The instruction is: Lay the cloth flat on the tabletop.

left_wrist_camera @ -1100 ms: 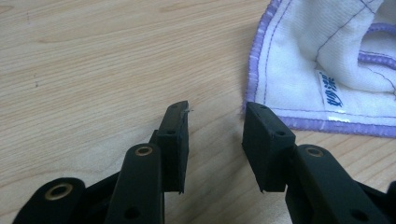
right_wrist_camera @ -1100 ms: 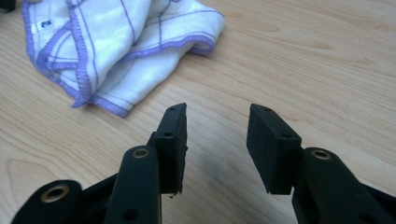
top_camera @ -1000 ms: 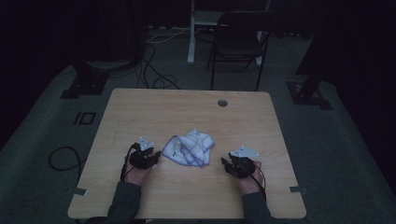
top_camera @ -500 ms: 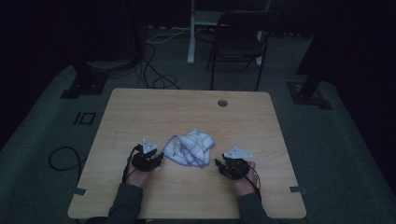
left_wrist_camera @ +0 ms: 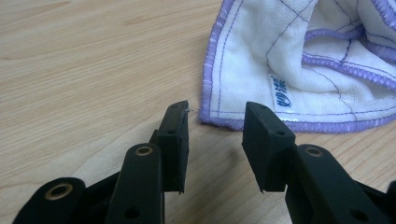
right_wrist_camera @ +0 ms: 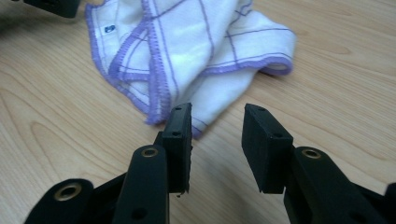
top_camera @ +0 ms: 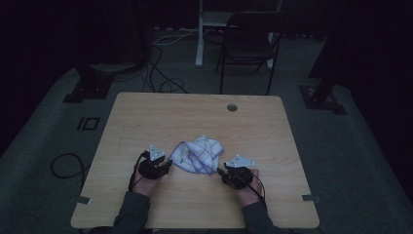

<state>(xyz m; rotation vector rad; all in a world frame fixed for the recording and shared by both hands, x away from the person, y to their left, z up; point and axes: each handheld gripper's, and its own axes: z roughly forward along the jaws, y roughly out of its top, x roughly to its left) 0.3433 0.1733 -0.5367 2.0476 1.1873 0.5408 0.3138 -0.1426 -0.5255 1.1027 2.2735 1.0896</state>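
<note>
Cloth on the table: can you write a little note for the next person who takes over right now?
Left gripper: open, at the cloth's hemmed corner, not gripping.
Right gripper: open, jaws have just been closing a bit, at the cloth's other edge; nothing between them.
Cloth: crumpled on the table, between both grippers.
Done: both grippers in place.
Left: probably grip both edges and spread or fold it.

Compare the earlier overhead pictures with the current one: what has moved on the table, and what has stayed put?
The right tongs slid across the table toward the cloth, and their jaws have just been closing a little, with nothing gripped; their tips now sit at the cloth's near corner. The left tongs remain open at the cloth's edge, and the cloth lies crumpled where it was.
</note>
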